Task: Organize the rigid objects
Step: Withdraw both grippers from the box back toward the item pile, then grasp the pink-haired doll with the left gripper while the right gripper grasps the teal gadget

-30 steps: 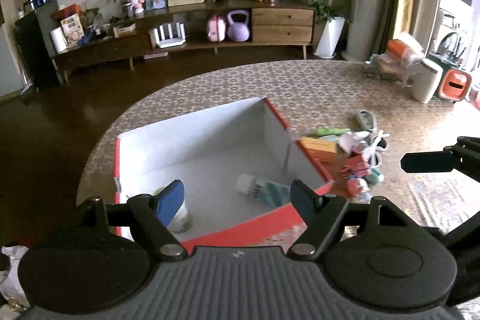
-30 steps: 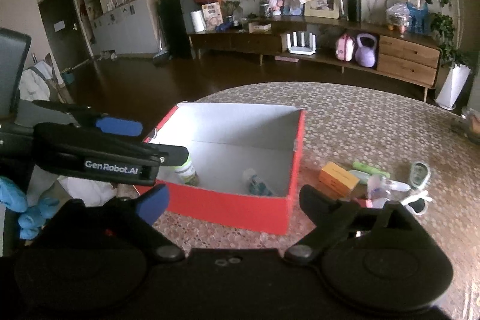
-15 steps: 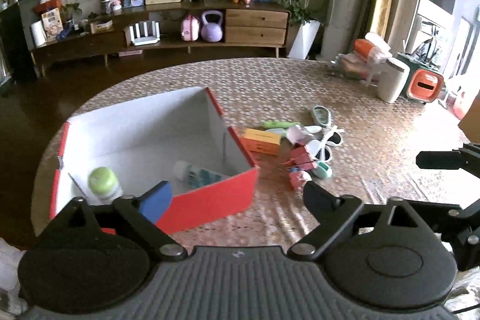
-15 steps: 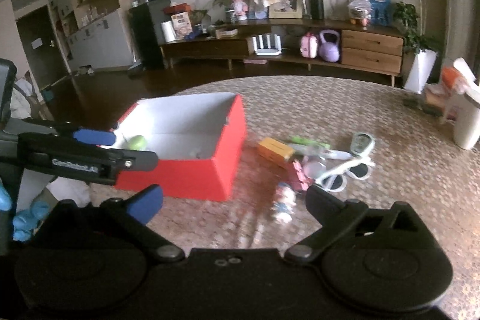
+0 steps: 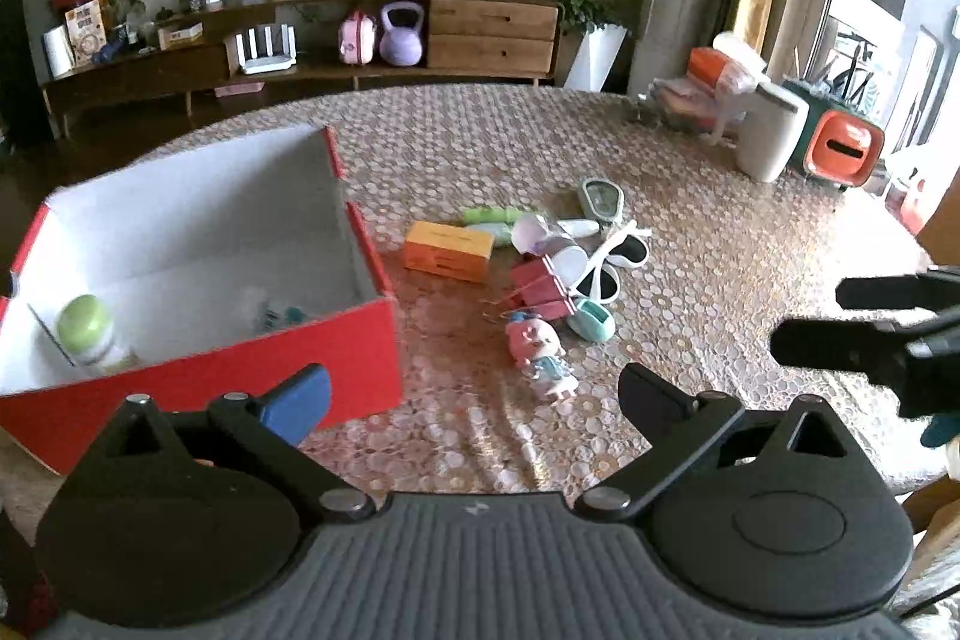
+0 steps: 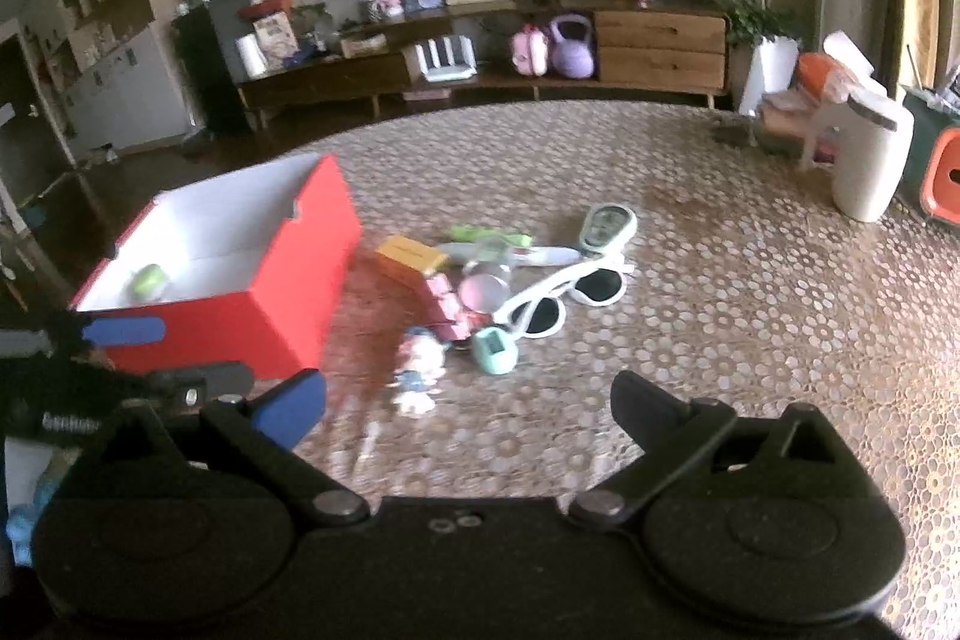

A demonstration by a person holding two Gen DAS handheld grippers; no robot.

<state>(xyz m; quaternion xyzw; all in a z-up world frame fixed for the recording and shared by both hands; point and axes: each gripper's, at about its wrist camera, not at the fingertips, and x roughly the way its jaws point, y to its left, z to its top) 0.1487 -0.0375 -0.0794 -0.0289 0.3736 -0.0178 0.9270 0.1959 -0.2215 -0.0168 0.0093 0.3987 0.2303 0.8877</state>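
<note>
A red box with a white inside stands on the patterned table. It holds a green-capped jar and a small tube. To its right lies a pile: an orange box, white sunglasses, a pink doll, a teal gadget, pink blocks and a green pen. My left gripper is open and empty, above the table just right of the red box. My right gripper is open and empty, short of the pile.
A white bin and an orange-and-green container stand beyond the table's far right edge. A low wooden sideboard runs along the back wall. The right gripper's fingers show at the right of the left wrist view.
Both grippers have swung right, away from the red box and toward the pile of small objects. Both stay open and empty.
</note>
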